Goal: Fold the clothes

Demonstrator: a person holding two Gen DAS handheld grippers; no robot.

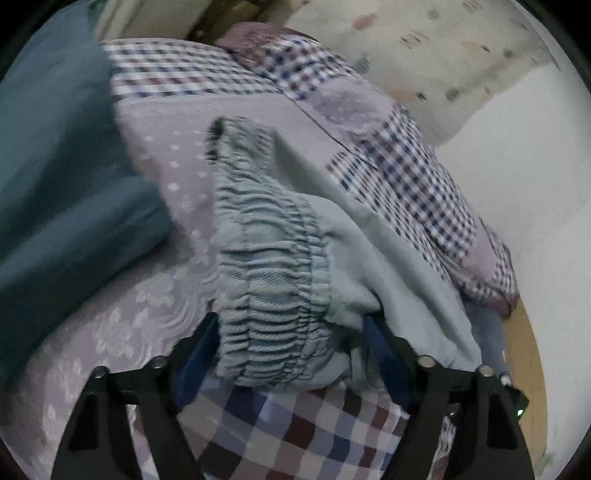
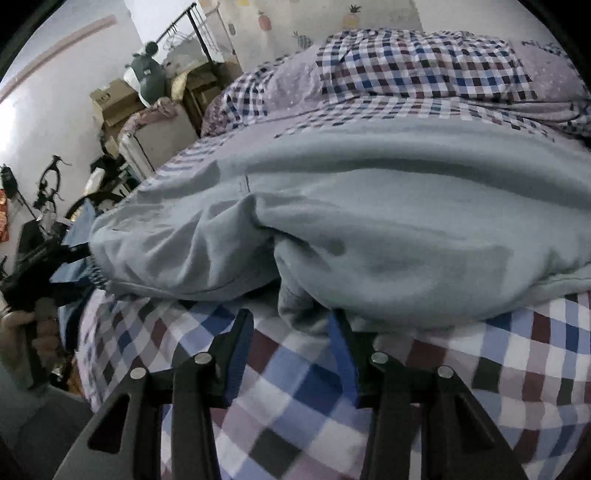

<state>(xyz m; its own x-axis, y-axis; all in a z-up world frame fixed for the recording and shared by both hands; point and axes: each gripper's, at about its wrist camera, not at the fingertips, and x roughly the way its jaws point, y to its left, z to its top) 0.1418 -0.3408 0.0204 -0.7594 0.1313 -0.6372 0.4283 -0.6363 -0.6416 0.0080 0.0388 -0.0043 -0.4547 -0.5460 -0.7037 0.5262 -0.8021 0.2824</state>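
Note:
Pale grey-green trousers (image 1: pixel 273 258) lie folded over on a checked bedspread (image 1: pixel 295 424). In the left wrist view their gathered elastic waistband (image 1: pixel 266 325) sits between the wide-set fingers of my left gripper (image 1: pixel 291 328); the jaws stand open and the cloth rests slack. In the right wrist view the trousers (image 2: pixel 369 221) stretch across the bed. My right gripper (image 2: pixel 290 328) is open at their near edge, a small fold of cloth just past its tips and bare checked bedspread (image 2: pixel 295 406) between its fingers. The left gripper (image 2: pixel 79 249) also shows at the far left, held by a hand (image 2: pixel 26 328).
A teal blanket or pillow (image 1: pixel 55 166) lies on the bed to the left. The bed's edge drops to a wooden floor (image 1: pixel 528 350) beside a white wall (image 1: pixel 517 166). Cardboard boxes (image 2: pixel 114 99) and a metal rack (image 2: pixel 195 29) crowd the far corner.

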